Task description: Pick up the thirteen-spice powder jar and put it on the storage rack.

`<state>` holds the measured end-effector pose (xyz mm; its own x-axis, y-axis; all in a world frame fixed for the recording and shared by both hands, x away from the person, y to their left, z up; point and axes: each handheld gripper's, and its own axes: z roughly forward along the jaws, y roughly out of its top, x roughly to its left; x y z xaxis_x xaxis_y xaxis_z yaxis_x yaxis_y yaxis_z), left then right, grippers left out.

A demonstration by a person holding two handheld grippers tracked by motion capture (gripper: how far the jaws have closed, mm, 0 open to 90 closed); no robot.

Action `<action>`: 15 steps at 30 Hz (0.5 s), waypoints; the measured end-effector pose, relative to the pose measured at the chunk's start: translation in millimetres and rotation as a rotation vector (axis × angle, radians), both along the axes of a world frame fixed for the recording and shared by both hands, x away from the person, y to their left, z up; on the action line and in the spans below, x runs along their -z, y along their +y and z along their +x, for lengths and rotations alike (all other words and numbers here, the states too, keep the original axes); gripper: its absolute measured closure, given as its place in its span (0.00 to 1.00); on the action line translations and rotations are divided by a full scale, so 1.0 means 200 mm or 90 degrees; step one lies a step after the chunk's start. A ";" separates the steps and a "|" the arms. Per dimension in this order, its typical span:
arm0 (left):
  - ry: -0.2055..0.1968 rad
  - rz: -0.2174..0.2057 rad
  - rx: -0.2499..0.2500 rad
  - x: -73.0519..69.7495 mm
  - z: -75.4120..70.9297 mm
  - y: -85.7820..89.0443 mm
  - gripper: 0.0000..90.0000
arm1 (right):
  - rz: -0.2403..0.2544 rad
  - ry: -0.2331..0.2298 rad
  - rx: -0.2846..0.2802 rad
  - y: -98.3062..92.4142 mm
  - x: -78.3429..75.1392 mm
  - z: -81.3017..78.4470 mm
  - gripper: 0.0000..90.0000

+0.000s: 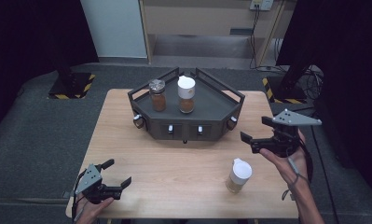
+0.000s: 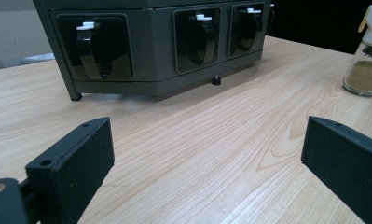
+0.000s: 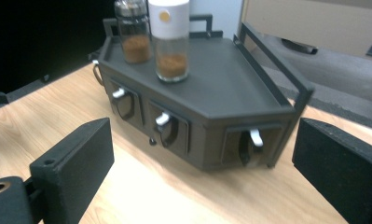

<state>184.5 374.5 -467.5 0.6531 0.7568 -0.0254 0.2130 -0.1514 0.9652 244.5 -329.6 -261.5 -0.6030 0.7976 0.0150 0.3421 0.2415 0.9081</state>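
No text, brand or number is legible on the 3 spice jars, on the dark rack (image 1: pixel 221 109) or on either gripper. The only sign is yellow-and-black hazard striping on the stand bases at 10 o'clock (image 1: pixel 72 86) and 2 o'clock (image 1: pixel 286 91) from the table (image 1: pixel 174 172).

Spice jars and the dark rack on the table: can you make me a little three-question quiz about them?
1. How many jars stand on the rack?
2. True or false: the white-capped jar on the table is lying on its side.
3. Which gripper is nearer that jar? A) left gripper B) right gripper

Key:
1. Two: a clear-lidded jar and a white-lidded jar, side by side.
2. False; it stands upright on the table.
3. B. Both grippers have their jaws open and hold nothing.
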 end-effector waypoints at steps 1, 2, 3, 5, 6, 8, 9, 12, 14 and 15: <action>0.000 0.001 0.000 0.00 0.00 0.00 0.01 | 0.000 0.002 0.002 -0.01 0.02 -0.01 0.06; 0.000 0.002 0.001 0.00 0.00 0.00 0.01 | 0.002 0.004 0.006 -0.02 0.04 -0.03 0.06; 0.000 0.004 0.001 0.00 0.00 0.00 0.01 | 0.005 0.000 0.011 -0.04 0.07 -0.05 0.06; 0.000 0.004 0.002 0.00 0.00 0.00 0.01 | 0.007 -0.007 0.019 -0.07 0.11 -0.09 0.06; 0.000 0.004 0.002 0.00 0.00 0.00 0.01 | 0.009 -0.011 0.022 -0.08 0.13 -0.11 0.06; 0.001 0.003 0.001 0.00 0.00 0.00 0.01 | 0.008 -0.019 0.029 -0.10 0.16 -0.15 0.06; 0.001 0.002 0.001 0.00 0.00 0.00 0.01 | 0.008 -0.023 0.033 -0.11 0.18 -0.17 0.06; 0.001 0.002 0.001 0.00 0.00 0.00 0.01 | 0.005 -0.030 0.046 -0.14 0.24 -0.21 0.05; 0.002 0.003 0.001 0.00 0.00 0.00 0.01 | 0.005 -0.036 0.056 -0.15 0.29 -0.24 0.05; 0.003 0.003 0.002 0.00 0.00 0.00 0.01 | 0.009 -0.036 0.058 -0.16 0.31 -0.25 0.05</action>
